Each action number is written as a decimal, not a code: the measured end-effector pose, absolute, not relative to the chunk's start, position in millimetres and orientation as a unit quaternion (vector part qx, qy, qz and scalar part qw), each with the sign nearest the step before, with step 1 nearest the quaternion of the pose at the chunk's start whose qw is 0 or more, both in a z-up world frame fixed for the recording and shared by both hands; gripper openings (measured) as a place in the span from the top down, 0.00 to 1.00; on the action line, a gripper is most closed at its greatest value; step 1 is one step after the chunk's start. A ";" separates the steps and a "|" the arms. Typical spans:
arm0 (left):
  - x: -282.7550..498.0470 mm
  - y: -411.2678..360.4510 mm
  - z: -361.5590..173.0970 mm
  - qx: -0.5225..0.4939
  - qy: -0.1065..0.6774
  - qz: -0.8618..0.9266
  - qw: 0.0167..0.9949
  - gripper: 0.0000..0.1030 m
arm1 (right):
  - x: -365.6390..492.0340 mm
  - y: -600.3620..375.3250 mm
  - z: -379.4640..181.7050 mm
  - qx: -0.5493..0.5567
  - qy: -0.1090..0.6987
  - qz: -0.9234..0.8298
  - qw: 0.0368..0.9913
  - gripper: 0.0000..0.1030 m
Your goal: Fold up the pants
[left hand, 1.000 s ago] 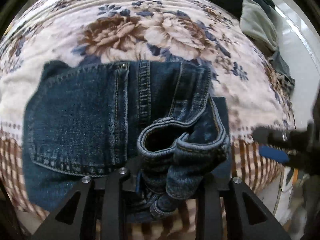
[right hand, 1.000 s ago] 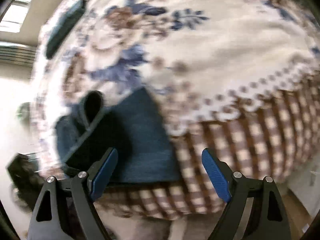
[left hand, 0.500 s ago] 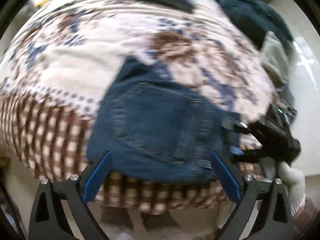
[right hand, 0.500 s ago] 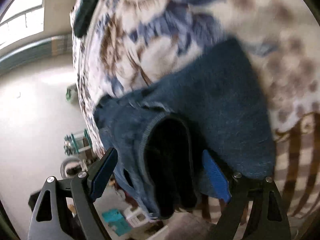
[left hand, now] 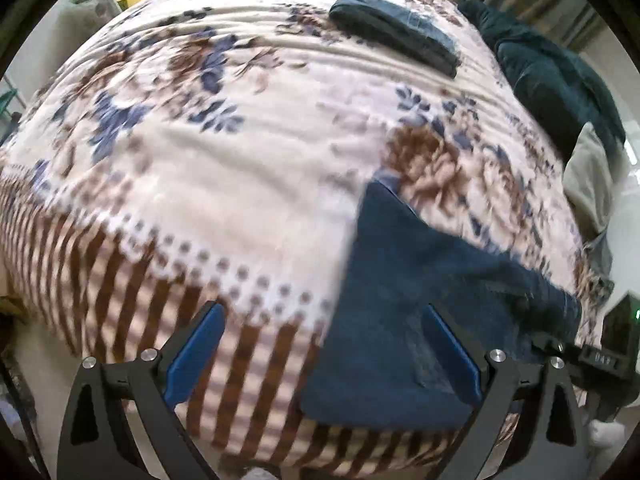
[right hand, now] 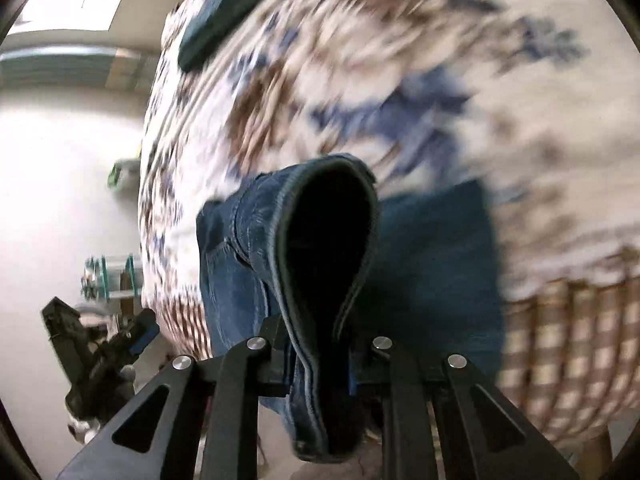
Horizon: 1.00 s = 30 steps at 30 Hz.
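The blue jeans lie folded at the near edge of the floral bedspread, partly hanging over its checked border. My left gripper stands open above that border with nothing between its blue pads; the jeans sit just behind its right finger. In the right wrist view the jaws of my right gripper are closing on a looped, stitched edge of the jeans, and the denim fills the narrow gap between the fingers. The pads are hidden by the cloth.
A folded dark garment lies at the far side of the bed. A dark green blanket and a grey cloth are piled at the right. Pale floor lies beyond the bed's edge.
My left gripper let go of the bunched denim, opened wide and swung left along the bed's edge. My right gripper moved onto the jeans' looped edge and closed on it.
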<state>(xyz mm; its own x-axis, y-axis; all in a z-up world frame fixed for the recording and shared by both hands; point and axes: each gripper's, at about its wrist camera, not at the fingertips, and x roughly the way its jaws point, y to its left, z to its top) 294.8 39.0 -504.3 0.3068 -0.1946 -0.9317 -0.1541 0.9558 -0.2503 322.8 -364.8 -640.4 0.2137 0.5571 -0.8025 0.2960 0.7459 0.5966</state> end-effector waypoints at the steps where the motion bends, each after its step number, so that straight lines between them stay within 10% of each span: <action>1: 303.5 37.6 -505.9 -0.153 0.591 -0.022 0.792 0.03 | 323.1 -379.5 -638.9 0.339 0.621 0.084 0.701 0.81; 8: 377.0 -2.0 -557.9 -0.196 0.639 -0.089 0.739 0.03 | 313.6 -438.6 -673.1 0.341 0.662 0.045 0.666 0.74; 10: 393.8 -21.6 -578.2 -0.203 0.663 -0.107 0.713 0.03 | 308.3 -444.0 -685.1 0.364 0.671 0.039 0.645 0.39; 12: 407.1 -39.8 -601.7 -0.194 0.691 -0.122 0.686 0.03 | 299.0 -453.6 -684.7 0.377 0.662 0.013 0.648 0.29; 15: 417.7 -45.7 -617.0 -0.217 0.684 -0.140 0.682 0.24 | 285.7 -457.8 -684.4 0.416 0.643 0.001 0.643 0.28; 17: 421.7 -43.8 -618.0 -0.225 0.674 -0.146 0.689 0.66 | 277.8 -452.9 -691.1 0.430 0.646 -0.002 0.630 0.27; 24: 431.2 2.5 -638.1 -0.352 0.648 -0.130 0.663 0.81 | 258.9 -437.8 -715.9 0.441 0.643 -0.030 0.626 0.54; 30: 444.3 48.6 -612.6 -0.409 0.602 -0.123 0.674 0.72 | 252.0 -446.0 -710.3 0.445 0.650 -0.043 0.614 0.43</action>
